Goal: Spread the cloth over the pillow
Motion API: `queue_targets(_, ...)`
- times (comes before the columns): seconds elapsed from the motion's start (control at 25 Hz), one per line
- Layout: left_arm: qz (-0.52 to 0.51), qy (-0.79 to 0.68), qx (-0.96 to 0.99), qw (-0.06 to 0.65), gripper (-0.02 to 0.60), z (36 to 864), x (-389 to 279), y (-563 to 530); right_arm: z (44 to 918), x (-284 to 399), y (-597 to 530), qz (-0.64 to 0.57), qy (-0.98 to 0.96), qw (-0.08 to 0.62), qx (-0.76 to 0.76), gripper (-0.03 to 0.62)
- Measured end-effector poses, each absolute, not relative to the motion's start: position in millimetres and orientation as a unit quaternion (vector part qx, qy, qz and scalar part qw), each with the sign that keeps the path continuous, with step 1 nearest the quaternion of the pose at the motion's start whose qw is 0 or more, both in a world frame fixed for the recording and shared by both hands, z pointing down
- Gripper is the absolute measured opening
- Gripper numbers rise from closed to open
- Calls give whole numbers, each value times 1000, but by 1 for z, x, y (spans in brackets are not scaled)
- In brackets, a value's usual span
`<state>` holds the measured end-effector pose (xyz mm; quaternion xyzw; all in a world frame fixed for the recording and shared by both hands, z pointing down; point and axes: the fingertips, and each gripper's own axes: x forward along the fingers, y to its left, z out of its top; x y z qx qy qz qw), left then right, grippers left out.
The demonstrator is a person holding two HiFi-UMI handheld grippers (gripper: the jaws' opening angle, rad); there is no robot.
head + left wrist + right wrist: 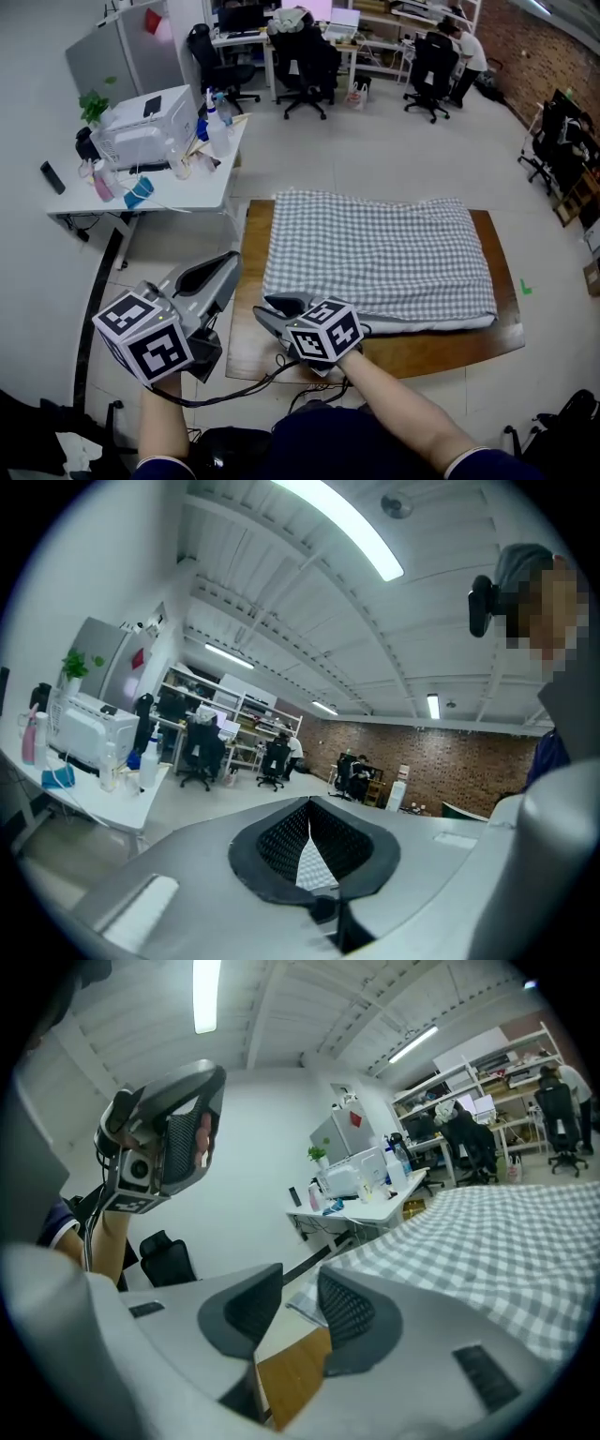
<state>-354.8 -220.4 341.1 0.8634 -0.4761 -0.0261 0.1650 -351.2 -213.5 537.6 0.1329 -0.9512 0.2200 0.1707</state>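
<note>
A grey-and-white checked cloth (375, 248) lies flat over the pillow, whose white edge (422, 323) shows along the front. Both rest on a wooden table (422, 354). My right gripper (274, 307) sits low at the cloth's front left corner. Its jaws stand open, with nothing pressed between them. In the right gripper view (298, 1283) the cloth (487, 1241) corner and bare wood (291, 1372) show through the gap. My left gripper (230, 264) is raised off the table's left side, shut and empty. It (309, 808) points level into the room and also appears in the right gripper view (164, 1138).
A white desk (187, 192) with a printer (150, 127), spray bottles and small items stands left of the table. Office chairs (305, 66) and seated people are at desks at the back. A black chair (164, 1255) stands near the wall.
</note>
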Motion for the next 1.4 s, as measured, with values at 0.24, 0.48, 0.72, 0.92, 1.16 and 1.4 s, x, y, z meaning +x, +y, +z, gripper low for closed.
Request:
queue_targets(0.24, -8, -454, 878, 151, 5, 337, -333, -212, 538, -359, -222, 223, -947, 177, 150, 138)
queue_targets(0.48, -25, -432, 887, 159, 5, 326, -322, -203, 543, -370, -198, 226, -950, 186, 107, 138)
queue_targets(0.72, -13, -446, 883, 142, 3, 326, -321, -208, 523, -369, -202, 219, -958, 151, 110, 138)
queue_targets(0.92, 13, -468, 871, 149, 5, 357, -318, -230, 508, -339, -231, 219, -957, 117, 152, 118)
queue_targets(1.16, 27, -480, 862, 162, 5, 387, -303, -259, 492, -285, -269, 208, -950, 90, 213, 87)
queue_targets(1.4, 43, -494, 854, 160, 9, 408, -262, -283, 465, -217, -295, 191, -947, 59, 252, 83)
